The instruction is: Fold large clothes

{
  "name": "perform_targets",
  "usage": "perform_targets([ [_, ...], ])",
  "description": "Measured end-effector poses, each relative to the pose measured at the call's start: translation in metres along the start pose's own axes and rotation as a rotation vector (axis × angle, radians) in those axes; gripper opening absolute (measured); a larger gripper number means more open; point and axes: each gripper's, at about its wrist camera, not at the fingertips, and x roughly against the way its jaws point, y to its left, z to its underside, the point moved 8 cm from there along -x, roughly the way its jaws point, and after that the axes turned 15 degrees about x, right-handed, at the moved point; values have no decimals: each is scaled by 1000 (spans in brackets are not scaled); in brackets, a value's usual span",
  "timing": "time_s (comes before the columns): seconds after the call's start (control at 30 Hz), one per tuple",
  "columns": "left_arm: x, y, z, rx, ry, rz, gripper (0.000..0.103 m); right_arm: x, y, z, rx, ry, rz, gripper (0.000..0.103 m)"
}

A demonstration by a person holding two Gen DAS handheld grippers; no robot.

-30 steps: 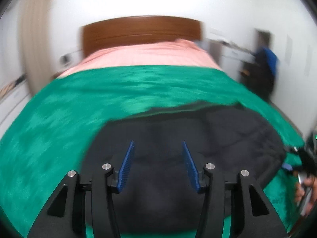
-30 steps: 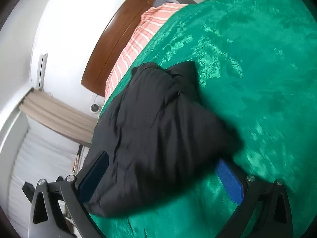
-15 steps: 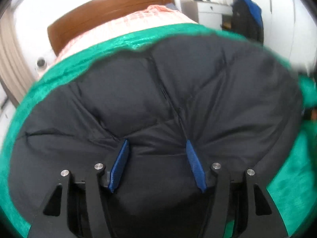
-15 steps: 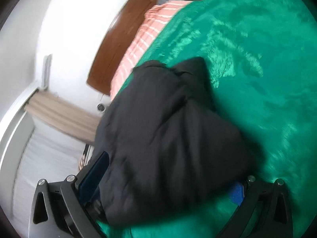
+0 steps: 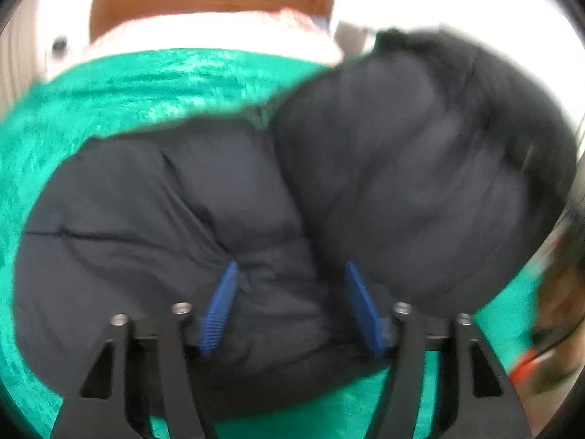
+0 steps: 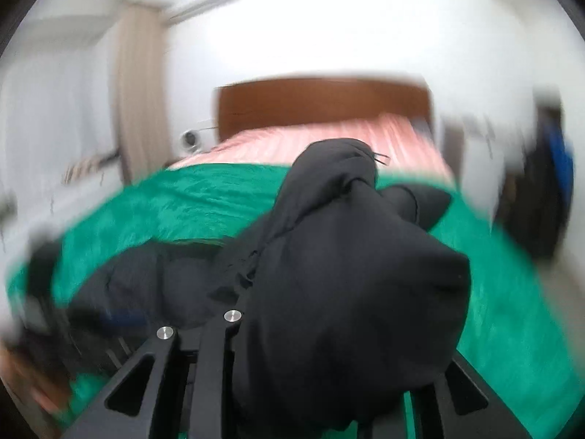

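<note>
Since the earlier frames, the puffy black quilted jacket (image 5: 226,219) has had one side hoisted off the green velvety bedspread (image 5: 128,87): the right tongs (image 6: 329,347) are buried under a raised bundle of black fabric, seemingly clamped on it, though their tips are hidden. The left tongs (image 5: 292,307) stay spread wide, blue pads (image 5: 219,303) resting on the jacket's near edge without pinching it. Judging by this, one fold is mid-swing; laying it flat, squaring it and any further folds remain. Motion blur hides finer detail.
</note>
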Motion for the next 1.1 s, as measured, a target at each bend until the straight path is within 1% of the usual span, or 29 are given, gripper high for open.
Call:
perform_targets([
  [0.07, 37, 0, -26, 50, -6, 124, 82, 9, 52, -24, 201, -28, 31, 25],
  [0.1, 60, -4, -44, 41, -12, 193, 87, 10, 85, -34, 316, -42, 41, 25],
  [0.13, 78, -10, -57, 17, -21, 237, 91, 11, 104, -37, 380, -51, 45, 25],
  [0.17, 86, -18, -68, -3, -24, 263, 100, 11, 124, -39, 438, -60, 47, 25],
  [0.2, 97, -24, -79, -38, -23, 278, 101, 11, 142, -42, 490, -70, 53, 25],
  [0.23, 101, -30, -88, -66, -19, 272, 101, 11, 157, -44, 529, -74, 68, 25],
  [0.3, 106, -30, -105, -114, 1, 249, 101, 5, 172, -44, 558, -51, 53, 25],
  [0.37, 109, -33, -115, -119, 9, 239, 101, -3, 191, -39, 666, -24, 54, 25],
  [0.4, 108, -35, -119, -117, 22, 255, 101, -2, 196, -36, 698, -30, 62, 25],
  [0.43, 105, -34, -121, -124, 33, 246, 101, 1, 204, -35, 735, -38, 71, 24],
  [0.47, 96, -31, -122, -138, 38, 202, 101, 3, 210, -34, 752, -42, 75, 24],
  [0.5, 83, -24, -124, -153, 41, 128, 101, 4, 214, -33, 774, -50, 84, 24],
  [0.53, 76, -19, -124, -155, 49, 87, 101, 6, 217, -31, 790, -56, 90, 24],
  [0.6, 60, -17, -123, -136, 80, 65, 102, 14, 231, -24, 844, -69, 113, 24],
  [0.63, 56, -21, -123, -149, 79, 48, 102, 14, 236, -20, 880, -79, 125, 24],
  [0.67, 54, -24, -122, -176, 67, 31, 100, 13, 238, -17, 904, -87, 134, 24],
  [0.7, 52, -29, -122, -200, 50, 10, 83, 14, 239, -15, 909, -90, 136, 24],
  [0.73, 50, -31, -122, -212, 46, -6, 67, 14, 238, -15, 903, -93, 135, 25],
  [0.77, 47, -32, -122, -218, 48, -30, 47, 13, 235, -17, 879, -91, 126, 27],
  [0.8, 49, -30, -124, -213, 36, -33, 35, 13, 228, -19, 812, -76, 78, 30],
  [0.83, 50, -25, -127, -203, 23, -29, 31, 11, 224, -23, 755, -66, 28, 43],
  [0.87, 54, -16, -129, -185, 13, -23, 29, 12, 220, -27, 683, -55, -55, 68],
  [0.9, 57, 3, -134, -154, 6, -20, 28, 20, 216, -31, 581, -49, -174, 79],
  [0.93, 58, 29, -138, -116, 1, -35, 27, 34, 208, -37, 447, -63, -319, 89],
  [0.97, 63, 47, -135, -95, -3, -51, 27, 42, 199, -43, 346, -77, -403, 90],
  [1.0, 60, 76, -135, -61, -5, -75, 27, 47, 185, -50, 242, -86, -456, 91],
  [1.03, 56, 102, -130, -32, 0, -100, 27, 45, 165, -59, 141, -89, -469, 92],
  [1.07, 53, 128, -120, -5, 9, -126, 27, 39, 150, -65, 80, -89, -462, 92],
  [1.1, 48, 155, -110, 28, 15, -148, 27, 22, 128, -77, -13, -82, -440, 92],
])
